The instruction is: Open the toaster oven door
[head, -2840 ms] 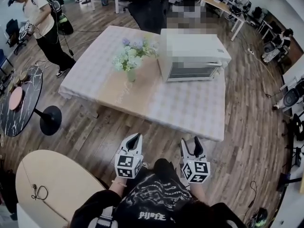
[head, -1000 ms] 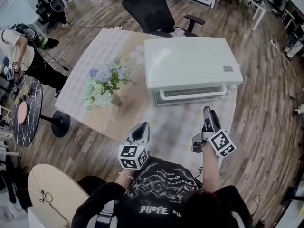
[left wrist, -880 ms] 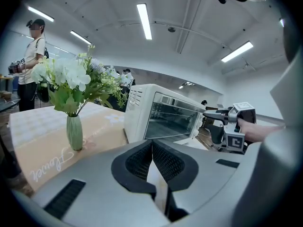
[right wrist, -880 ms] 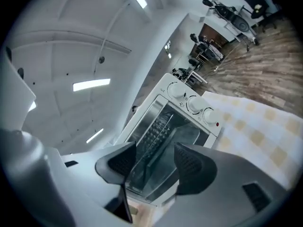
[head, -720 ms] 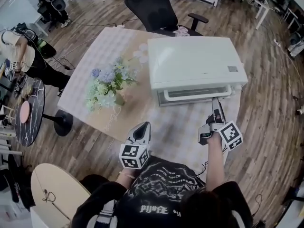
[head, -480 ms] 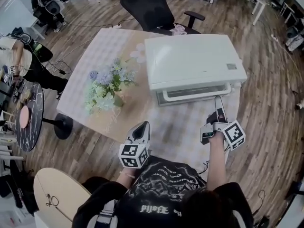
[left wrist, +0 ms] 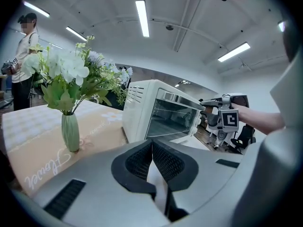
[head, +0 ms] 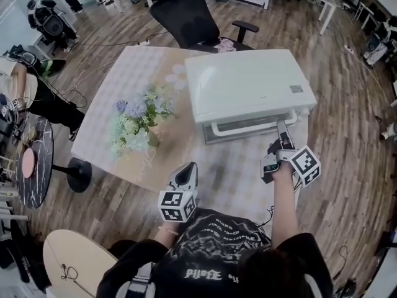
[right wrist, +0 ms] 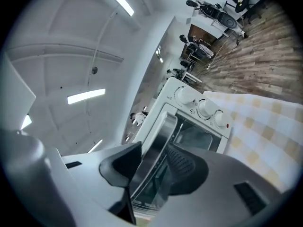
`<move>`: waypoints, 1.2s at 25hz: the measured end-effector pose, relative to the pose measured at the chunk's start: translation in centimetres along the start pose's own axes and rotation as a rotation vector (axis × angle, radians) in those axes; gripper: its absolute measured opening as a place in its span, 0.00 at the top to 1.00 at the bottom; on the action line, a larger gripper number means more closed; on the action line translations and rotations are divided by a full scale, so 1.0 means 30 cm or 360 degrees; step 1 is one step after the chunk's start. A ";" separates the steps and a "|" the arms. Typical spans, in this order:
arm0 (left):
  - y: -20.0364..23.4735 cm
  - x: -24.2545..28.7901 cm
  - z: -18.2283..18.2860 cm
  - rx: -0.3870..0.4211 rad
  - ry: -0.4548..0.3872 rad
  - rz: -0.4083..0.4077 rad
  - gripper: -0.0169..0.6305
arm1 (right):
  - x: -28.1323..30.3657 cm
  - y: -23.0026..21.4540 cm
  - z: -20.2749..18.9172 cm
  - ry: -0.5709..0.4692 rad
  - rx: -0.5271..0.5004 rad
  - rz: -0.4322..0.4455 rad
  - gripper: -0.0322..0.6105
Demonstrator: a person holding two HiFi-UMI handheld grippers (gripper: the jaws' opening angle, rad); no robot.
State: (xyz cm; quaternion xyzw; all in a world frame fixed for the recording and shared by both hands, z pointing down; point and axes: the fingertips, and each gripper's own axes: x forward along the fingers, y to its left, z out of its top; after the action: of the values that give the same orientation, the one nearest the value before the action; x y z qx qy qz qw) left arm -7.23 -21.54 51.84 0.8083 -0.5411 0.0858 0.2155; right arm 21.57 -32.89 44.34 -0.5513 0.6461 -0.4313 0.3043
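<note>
Toaster oven [head: 248, 85]: white, w/ silver door handle [right wrist: 154, 145], white knobs [right wrist: 199, 105]. Tablecloth [head: 118, 85]: pale check, tan band w/ white script. Vase [left wrist: 71, 131]: pale green. Flowers [head: 138, 120]: white, blue, green lvs. Floor [head: 347, 166]: brown wood planks. Office chair [head: 186, 8]: blk.

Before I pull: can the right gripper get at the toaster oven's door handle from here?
Likely yes: the door handle already sits between the right gripper's jaws, which have just been closing on it, with nothing else in the way. The pads look to be touching it.
</note>
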 end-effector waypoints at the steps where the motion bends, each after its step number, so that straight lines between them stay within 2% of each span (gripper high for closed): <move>1: 0.003 -0.005 -0.003 -0.0001 0.0000 0.0004 0.94 | 0.001 -0.007 -0.002 0.0017 0.0017 -0.0019 0.69; 16: 0.013 -0.060 -0.071 0.0004 0.0058 0.0075 0.94 | -0.043 -0.017 -0.015 0.0081 0.0075 -0.0107 0.71; 30: 0.048 -0.050 -0.097 -0.0014 0.0085 0.0114 0.94 | -0.146 -0.056 -0.038 0.0034 0.0015 -0.0172 0.71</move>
State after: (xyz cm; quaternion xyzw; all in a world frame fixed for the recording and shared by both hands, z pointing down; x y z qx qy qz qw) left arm -8.85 -19.46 54.25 0.7849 -0.5641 0.1126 0.2303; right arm 22.25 -28.40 45.99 -0.5794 0.6165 -0.4560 0.2762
